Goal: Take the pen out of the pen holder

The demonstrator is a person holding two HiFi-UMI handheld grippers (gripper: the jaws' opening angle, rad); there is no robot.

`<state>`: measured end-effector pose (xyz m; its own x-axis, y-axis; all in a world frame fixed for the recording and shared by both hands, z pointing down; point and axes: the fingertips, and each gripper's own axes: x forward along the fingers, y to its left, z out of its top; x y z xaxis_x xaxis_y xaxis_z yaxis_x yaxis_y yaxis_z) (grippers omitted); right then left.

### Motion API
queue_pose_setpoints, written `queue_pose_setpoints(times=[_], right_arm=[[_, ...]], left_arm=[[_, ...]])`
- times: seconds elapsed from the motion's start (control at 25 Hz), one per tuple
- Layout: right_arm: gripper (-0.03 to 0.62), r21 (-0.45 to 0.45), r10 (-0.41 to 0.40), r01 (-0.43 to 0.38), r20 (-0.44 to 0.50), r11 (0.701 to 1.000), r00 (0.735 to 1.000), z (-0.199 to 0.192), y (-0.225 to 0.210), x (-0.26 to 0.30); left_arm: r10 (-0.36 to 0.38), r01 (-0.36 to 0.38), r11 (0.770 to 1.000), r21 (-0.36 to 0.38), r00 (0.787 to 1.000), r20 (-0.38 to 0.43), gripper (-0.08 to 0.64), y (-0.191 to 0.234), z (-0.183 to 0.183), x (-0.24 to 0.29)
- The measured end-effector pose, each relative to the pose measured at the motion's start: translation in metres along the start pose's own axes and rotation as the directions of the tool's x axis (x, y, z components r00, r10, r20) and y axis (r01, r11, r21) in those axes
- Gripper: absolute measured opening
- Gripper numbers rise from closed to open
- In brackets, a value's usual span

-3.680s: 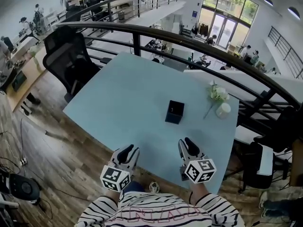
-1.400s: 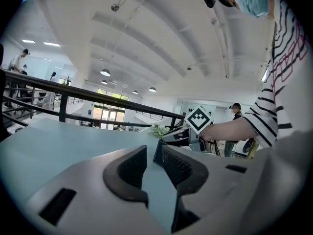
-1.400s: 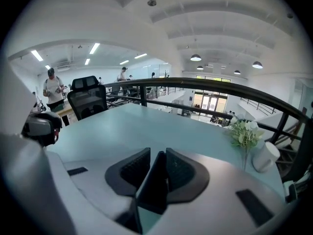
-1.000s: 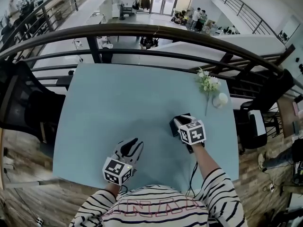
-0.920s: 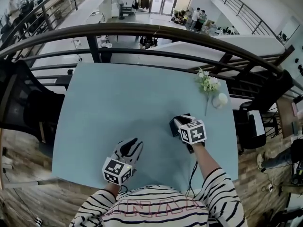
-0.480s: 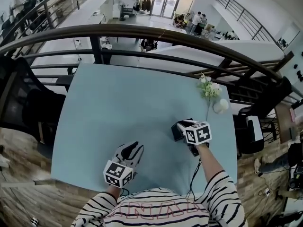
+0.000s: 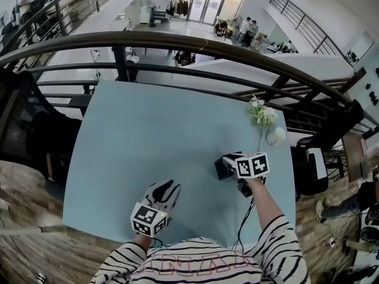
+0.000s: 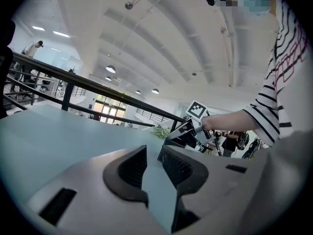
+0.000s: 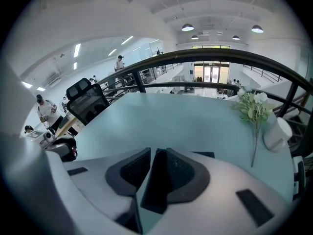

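Observation:
The black square pen holder (image 7: 221,170) stands on the pale blue table (image 7: 148,129), right of the middle. My right gripper (image 7: 228,160) tilts down over its top. In the right gripper view a slim black pen (image 9: 154,185) runs up between the jaws of the right gripper (image 9: 158,152). It lies against the right pad, and a thin light gap shows along the left pad. The holder itself is hidden under those jaws. My left gripper (image 7: 169,187) rests near the table's front edge, its jaws slightly apart with only table between them. From the left gripper (image 8: 154,148) I see the holder (image 8: 168,142) ahead.
A flower sprig (image 7: 260,114) and a small white cup (image 7: 275,136) lie at the table's far right corner. A dark railing (image 7: 177,40) runs behind the table. A black office chair (image 7: 29,135) stands off its left side.
Since 3.7 s ago the right gripper has gone from the front edge to the pen holder. Over the last second it stays there and rolls a little. The left gripper barely moves.

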<state>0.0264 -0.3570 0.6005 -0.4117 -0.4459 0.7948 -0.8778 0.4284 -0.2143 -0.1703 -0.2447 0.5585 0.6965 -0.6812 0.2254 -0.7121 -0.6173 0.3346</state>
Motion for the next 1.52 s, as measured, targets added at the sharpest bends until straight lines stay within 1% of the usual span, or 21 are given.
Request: queue_pose_setpoints(times=[0.24, 0.36, 0.48, 0.52, 0.6, 0.64, 0.68, 0.92, 1.0, 1.12, 1.28, 1.52], right_arm=[[0.11, 0.02, 0.008, -0.008, -0.005, 1.0, 1.0, 0.002, 0.002, -0.002], [0.13, 0.002, 0.004, -0.004, 0.015, 1.0, 1.0, 0.006, 0.005, -0.001], [0.13, -0.018, -0.007, 0.008, 0.022, 1.0, 1.0, 0.008, 0.003, -0.001], [0.128, -0.021, -0.013, 0.013, 0.022, 1.0, 1.0, 0.008, 0.002, -0.001], [0.098, -0.018, -0.023, 0.024, 0.026, 1.0, 0.999, 0.009, 0.0, 0.0], [0.071, -0.017, -0.026, 0.027, 0.029, 1.0, 0.999, 0.009, 0.0, 0.0], [0.066, -0.021, -0.029, 0.03, 0.031, 0.999, 0.999, 0.009, 0.0, 0.001], [0.062, -0.1, -0.054, 0.058, 0.033, 0.993, 0.998, 0.007, -0.002, -0.002], [0.057, -0.133, -0.079, 0.084, 0.039, 0.988, 0.996, 0.006, -0.004, -0.003], [0.055, -0.148, -0.104, 0.114, 0.074, 0.982, 0.992, 0.01, -0.003, -0.01], [0.054, -0.133, -0.112, 0.131, 0.142, 0.982, 0.984, 0.012, -0.006, -0.026], [0.054, -0.105, -0.117, 0.149, 0.264, 0.983, 0.958, 0.014, -0.01, -0.065]], left_arm=[[-0.004, 0.004, 1.0, -0.005, 1.0, 0.0, 0.074, 0.002, 0.001, 0.001], [-0.005, 0.005, 1.0, -0.007, 1.0, -0.004, 0.074, 0.004, -0.001, 0.0], [-0.006, 0.006, 1.0, -0.01, 1.0, -0.003, 0.074, 0.003, -0.001, 0.001], [-0.006, 0.006, 1.0, -0.01, 1.0, -0.003, 0.074, 0.003, -0.001, 0.001], [-0.007, 0.007, 1.0, -0.011, 1.0, -0.005, 0.074, 0.004, -0.001, 0.001], [-0.007, 0.007, 1.0, -0.011, 1.0, -0.007, 0.074, 0.005, -0.001, 0.001], [-0.007, 0.007, 1.0, -0.01, 1.0, -0.008, 0.074, 0.005, -0.002, 0.001], [-0.006, 0.006, 1.0, -0.006, 1.0, -0.005, 0.074, -0.002, -0.002, 0.005], [-0.005, 0.005, 1.0, -0.001, 1.0, -0.004, 0.074, -0.003, -0.001, 0.005], [-0.001, 0.001, 1.0, 0.008, 1.0, 0.0, 0.074, -0.004, 0.002, 0.001], [0.0, 0.0, 1.0, 0.024, 1.0, 0.004, 0.074, -0.014, 0.002, -0.002], [-0.001, 0.001, 0.998, 0.066, 1.0, 0.006, 0.074, -0.043, 0.005, -0.006]])
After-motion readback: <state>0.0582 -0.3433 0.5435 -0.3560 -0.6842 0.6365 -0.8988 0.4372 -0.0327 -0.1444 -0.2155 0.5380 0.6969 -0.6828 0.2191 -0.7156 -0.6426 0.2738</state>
